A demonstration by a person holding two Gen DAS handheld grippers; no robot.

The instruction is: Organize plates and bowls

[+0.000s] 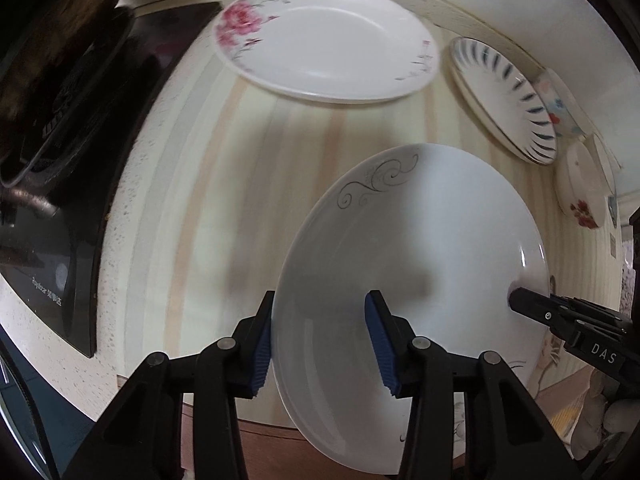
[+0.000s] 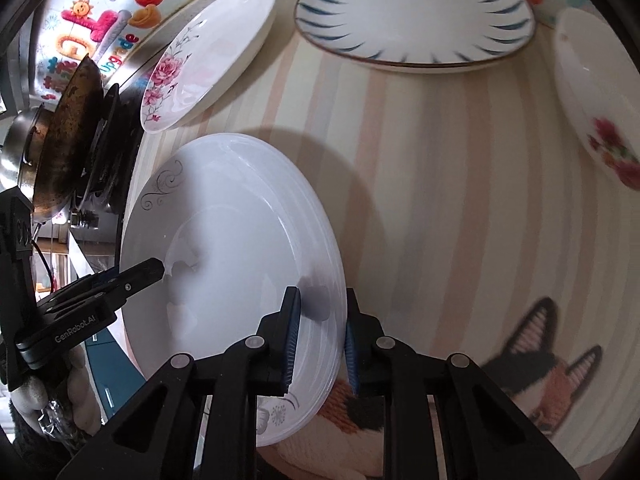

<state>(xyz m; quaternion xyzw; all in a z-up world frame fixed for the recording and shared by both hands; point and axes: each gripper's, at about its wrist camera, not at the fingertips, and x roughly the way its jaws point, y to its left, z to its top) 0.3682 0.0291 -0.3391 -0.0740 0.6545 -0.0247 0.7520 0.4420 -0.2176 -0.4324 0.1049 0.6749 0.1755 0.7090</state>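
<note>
A white plate [image 1: 420,240] with a grey scroll pattern on its rim is held from both sides. My left gripper [image 1: 320,344] is shut on its left rim, one blue pad on each face. My right gripper [image 2: 322,340] is shut on the opposite rim of the same plate [image 2: 232,220]. Each gripper shows in the other's view: the right gripper [image 1: 520,300] at the plate's far rim, and the left gripper [image 2: 156,270] with a gloved hand behind it. The plate casts a shadow on the striped cloth.
On the striped tablecloth [image 2: 440,160] lie a pink-flower plate [image 1: 324,40], a blue-dashed plate [image 1: 504,96] and a red-flower bowl [image 1: 580,188]; another flowered bowl [image 1: 560,104] sits behind. A black cooktop [image 1: 60,200] and a dark wok [image 2: 68,136] stand at the left.
</note>
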